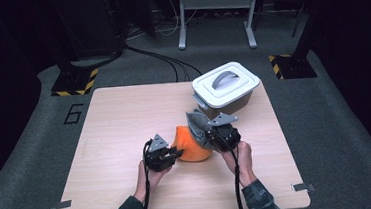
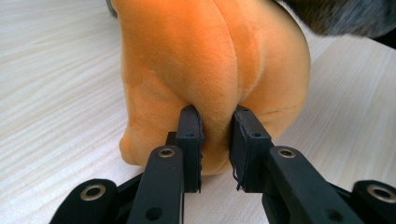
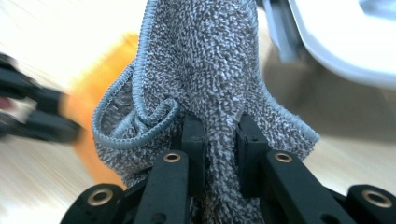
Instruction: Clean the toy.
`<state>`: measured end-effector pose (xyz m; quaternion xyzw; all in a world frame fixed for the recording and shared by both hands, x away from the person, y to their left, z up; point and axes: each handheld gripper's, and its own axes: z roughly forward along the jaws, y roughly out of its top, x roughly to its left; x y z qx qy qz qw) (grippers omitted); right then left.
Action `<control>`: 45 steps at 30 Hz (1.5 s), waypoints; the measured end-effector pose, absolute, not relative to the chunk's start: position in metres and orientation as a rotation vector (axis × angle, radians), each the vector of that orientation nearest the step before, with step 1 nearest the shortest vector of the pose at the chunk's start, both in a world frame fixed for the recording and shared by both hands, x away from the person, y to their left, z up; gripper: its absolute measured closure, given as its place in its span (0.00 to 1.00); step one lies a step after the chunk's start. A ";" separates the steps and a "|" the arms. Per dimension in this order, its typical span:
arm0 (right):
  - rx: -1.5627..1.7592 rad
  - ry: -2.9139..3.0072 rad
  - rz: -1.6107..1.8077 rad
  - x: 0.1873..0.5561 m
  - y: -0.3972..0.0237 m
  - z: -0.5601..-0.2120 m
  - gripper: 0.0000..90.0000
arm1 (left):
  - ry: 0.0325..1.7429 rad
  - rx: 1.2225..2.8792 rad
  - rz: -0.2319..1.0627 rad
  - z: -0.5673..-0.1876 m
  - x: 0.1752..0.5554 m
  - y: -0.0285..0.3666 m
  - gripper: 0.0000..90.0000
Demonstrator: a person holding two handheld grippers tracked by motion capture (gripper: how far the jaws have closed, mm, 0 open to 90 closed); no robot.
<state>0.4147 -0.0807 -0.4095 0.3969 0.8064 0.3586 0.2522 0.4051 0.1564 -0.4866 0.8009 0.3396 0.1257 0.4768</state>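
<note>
Pinching a fold of the orange cloth [image 2: 210, 70], the left hand-held gripper [image 2: 215, 140] rests low over the desk [image 1: 120, 124]. The right hand-held gripper [image 3: 222, 140] clamps the grey cloth [image 3: 205, 60], beside the lidded white box [image 1: 225, 85].

orange plush cloth [image 1: 193, 146] bunched mid-table, grey towel [image 1: 198, 128] draped touching it.

Orange plush cloth [image 2: 212, 70] bunched in a soft mound on a pale wooden table [image 2: 56, 93]. Left gripper [image 2: 215, 140] rising from the bottom edge, black jaws pinching a fold at the mound's near side, fabric bulging above and between the pads. Seam running down the plush toward the pinch. Grey fuzzy cloth [image 2: 345, 16] at the upper right corner, overlapping the orange.
</note>
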 end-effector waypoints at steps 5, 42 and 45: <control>0.998 2.279 0.964 0.415 -0.047 -0.401 0.85 | 0.825 1.961 0.322 -0.486 0.403 0.154 0.83; 1.028 2.286 0.934 0.423 -0.047 -0.422 0.86 | 0.862 1.943 0.327 -0.486 0.409 0.151 0.86; 1.022 2.282 0.937 0.422 -0.048 -0.423 0.86 | 0.872 1.936 0.327 -0.486 0.409 0.151 0.87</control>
